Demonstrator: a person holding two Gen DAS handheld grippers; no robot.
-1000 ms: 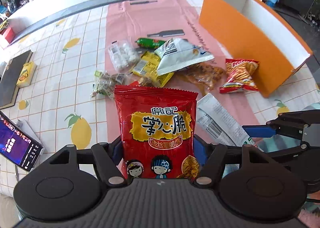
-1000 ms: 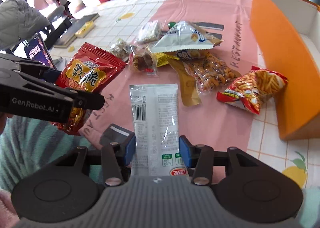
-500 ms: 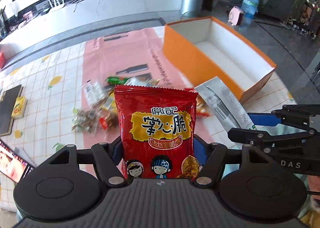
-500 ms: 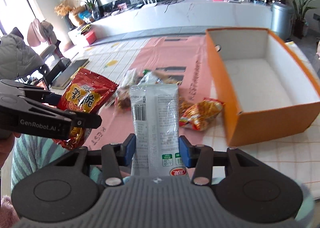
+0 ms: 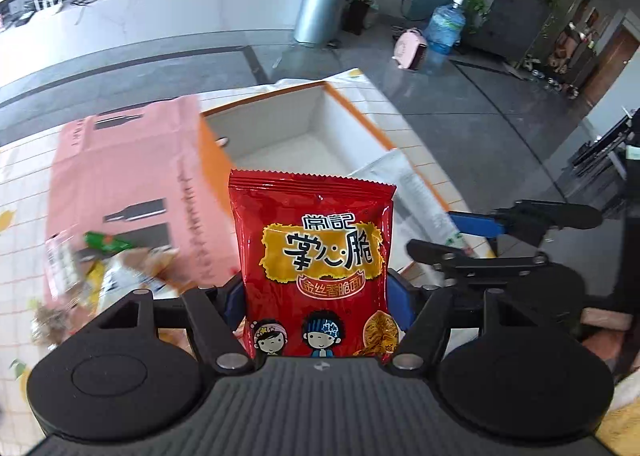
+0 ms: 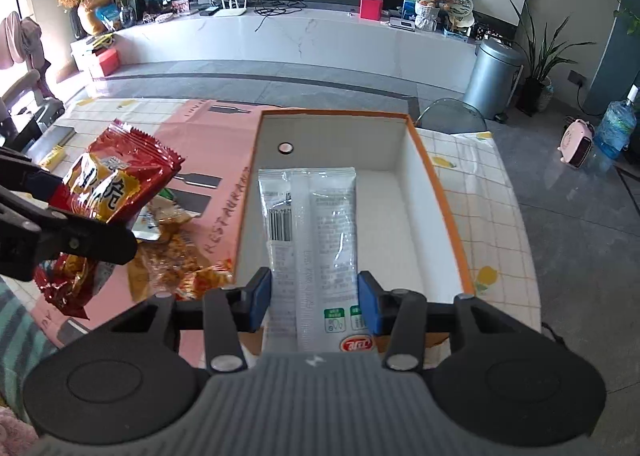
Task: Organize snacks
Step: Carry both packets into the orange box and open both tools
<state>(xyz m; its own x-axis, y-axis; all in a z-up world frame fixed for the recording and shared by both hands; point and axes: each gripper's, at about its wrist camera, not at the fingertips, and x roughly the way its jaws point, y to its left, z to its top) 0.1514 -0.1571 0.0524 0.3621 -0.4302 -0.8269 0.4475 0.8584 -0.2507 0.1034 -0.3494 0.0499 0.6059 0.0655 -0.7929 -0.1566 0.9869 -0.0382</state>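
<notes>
Tablecloth (image 6: 496, 192), white-checked with lemons under a pink mat (image 5: 120, 176), lies ahead of both jaws. Left gripper (image 5: 316, 296) pinches a red snack bag (image 5: 316, 256); right gripper (image 6: 315, 296) pinches a clear packet (image 6: 308, 224), orange box (image 6: 444, 216) beyond its tips.

Bright daylight, perhaps motion-blurred edges
</notes>
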